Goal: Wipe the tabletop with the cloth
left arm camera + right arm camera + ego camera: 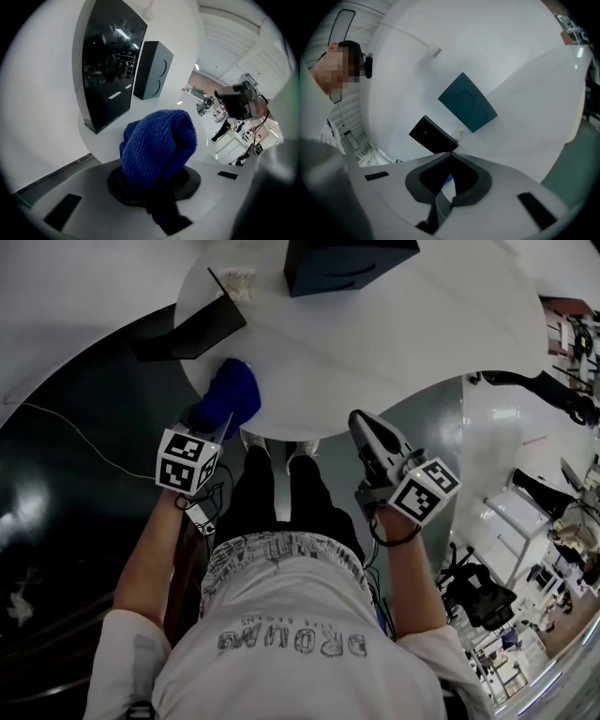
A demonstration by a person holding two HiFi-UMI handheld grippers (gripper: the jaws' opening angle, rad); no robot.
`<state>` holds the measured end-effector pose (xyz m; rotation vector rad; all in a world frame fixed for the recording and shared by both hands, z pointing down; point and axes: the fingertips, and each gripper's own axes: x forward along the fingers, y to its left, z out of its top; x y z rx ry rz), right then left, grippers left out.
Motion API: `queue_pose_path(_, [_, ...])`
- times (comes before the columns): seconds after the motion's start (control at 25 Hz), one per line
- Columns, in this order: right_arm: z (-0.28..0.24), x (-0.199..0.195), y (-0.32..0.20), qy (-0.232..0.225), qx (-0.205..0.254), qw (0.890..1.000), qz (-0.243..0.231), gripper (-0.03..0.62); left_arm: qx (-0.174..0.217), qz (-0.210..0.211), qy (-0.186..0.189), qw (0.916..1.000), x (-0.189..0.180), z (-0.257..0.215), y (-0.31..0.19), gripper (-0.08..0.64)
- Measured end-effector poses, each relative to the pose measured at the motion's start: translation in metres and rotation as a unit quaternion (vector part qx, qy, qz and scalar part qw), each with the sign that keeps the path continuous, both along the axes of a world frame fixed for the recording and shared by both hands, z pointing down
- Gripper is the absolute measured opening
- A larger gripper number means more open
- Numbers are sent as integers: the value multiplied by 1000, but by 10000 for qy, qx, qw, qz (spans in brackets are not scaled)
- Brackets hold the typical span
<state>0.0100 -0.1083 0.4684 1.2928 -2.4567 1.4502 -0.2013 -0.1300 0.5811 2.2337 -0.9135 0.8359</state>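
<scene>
The blue cloth [231, 393] is bunched up at the near left edge of the round white table [403, 334], and my left gripper [212, 418] is shut on it. In the left gripper view the cloth [157, 145] fills the space between the jaws and hides the fingertips of the left gripper [154, 187]. My right gripper [362, 420] is off the table's near edge, over the floor, jaws together and holding nothing. In its own view the right gripper [450, 157] points at the tabletop [515, 70].
On the table stand a black box [187, 329] at the left edge and a dark teal box [342, 263] at the far side, with a small pale object [239, 282] between them. The person's legs [272, 484] are just below the table's edge. Office chairs [478, 592] stand at the right.
</scene>
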Motion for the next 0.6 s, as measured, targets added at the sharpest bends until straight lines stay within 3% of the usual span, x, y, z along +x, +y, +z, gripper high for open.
queue_pose_path(0.36, [8,21,6,-56,-35,9998,204,6,-75,225,-275,9993,9,6,0,81])
queue_pose_path(0.6, [10,44,8,-123,-35,9995,301,6,6,534,-544,9971,35,6,-4,81])
